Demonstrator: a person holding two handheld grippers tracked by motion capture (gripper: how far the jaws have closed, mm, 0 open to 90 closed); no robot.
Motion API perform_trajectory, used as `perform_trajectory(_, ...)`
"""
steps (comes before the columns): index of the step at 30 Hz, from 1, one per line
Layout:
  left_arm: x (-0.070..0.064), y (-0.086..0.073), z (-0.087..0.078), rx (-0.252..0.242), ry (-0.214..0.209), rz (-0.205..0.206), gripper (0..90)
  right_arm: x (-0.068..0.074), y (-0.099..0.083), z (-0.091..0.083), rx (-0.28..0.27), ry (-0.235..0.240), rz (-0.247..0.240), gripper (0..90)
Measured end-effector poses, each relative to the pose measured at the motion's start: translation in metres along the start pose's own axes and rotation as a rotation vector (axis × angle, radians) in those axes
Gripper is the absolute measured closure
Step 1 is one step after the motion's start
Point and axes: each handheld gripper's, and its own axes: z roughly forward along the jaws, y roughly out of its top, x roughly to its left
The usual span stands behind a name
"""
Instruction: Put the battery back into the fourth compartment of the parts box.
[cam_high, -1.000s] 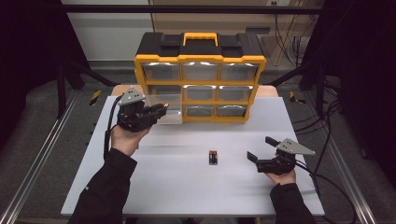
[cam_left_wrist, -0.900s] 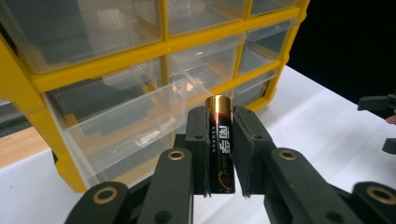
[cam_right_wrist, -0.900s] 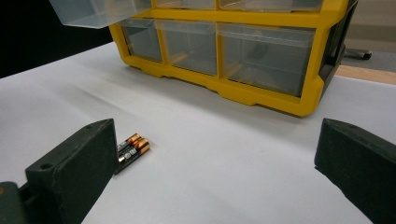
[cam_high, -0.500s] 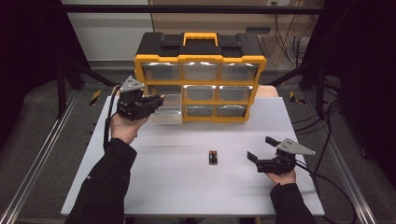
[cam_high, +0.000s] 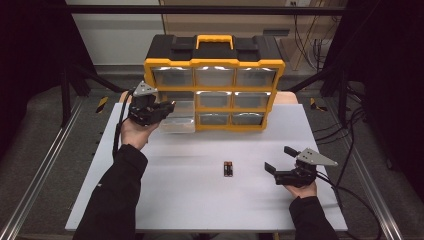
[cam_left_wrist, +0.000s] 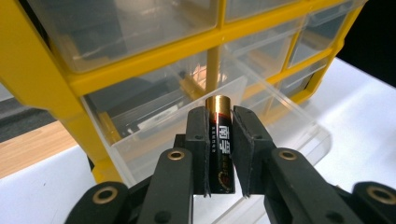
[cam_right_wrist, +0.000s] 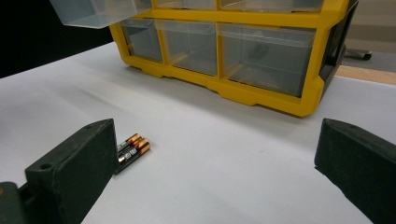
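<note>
A yellow and black organiser (cam_high: 215, 82) with clear drawers stands at the back of the white table (cam_high: 200, 200). Its middle-left drawer (cam_high: 178, 117) is pulled out. My left gripper (cam_high: 167, 106) hovers at that drawer's left end, shut on a black and gold battery (cam_left_wrist: 220, 144) held upright above the open drawer (cam_left_wrist: 187, 126). Two more batteries (cam_high: 228, 168) lie side by side on the table's middle, also seen as a pair of batteries (cam_right_wrist: 132, 147) in the right gripper view. My right gripper (cam_high: 279, 161) rests open near the table's right front, its jaws wide apart.
Cables (cam_high: 350, 165) trail off the table's right side. Metal frame rails (cam_high: 40, 170) run along the left. The organiser (cam_right_wrist: 243, 51) has shut drawers on its lower row. Bare white table lies between the batteries and the front edge.
My left gripper has moved forward and up toward the organiser, bringing the battery over the pulled-out drawer. The right gripper has stayed still.
</note>
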Motion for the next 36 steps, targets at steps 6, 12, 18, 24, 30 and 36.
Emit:
perform_trajectory(6,0.003,-0.006,0.006,0.027,0.012,0.001,75.9,0.0,0.0,0.0,0.001,0.0,0.0,0.2)
perform_trajectory(12,0.003,-0.01,0.01,0.061,0.019,0.009,75.8,0.0,0.0,0.0,-0.001,0.002,0.002,0.2)
perform_trajectory(18,0.004,-0.011,0.012,0.073,0.017,-0.005,75.5,0.0,0.0,0.0,-0.001,0.002,0.001,0.2)
perform_trajectory(24,0.003,-0.011,0.011,0.064,0.023,-0.002,74.6,0.0,0.0,0.0,0.0,0.002,0.001,0.2)
perform_trajectory(30,0.002,-0.007,-0.002,-0.021,0.004,-0.028,62.9,0.0,0.0,0.0,-0.002,0.002,0.001,0.2)
perform_trajectory(36,-0.003,-0.009,-0.022,-0.113,-0.038,-0.056,42.0,0.0,0.0,-0.001,-0.002,0.001,0.005,0.2)
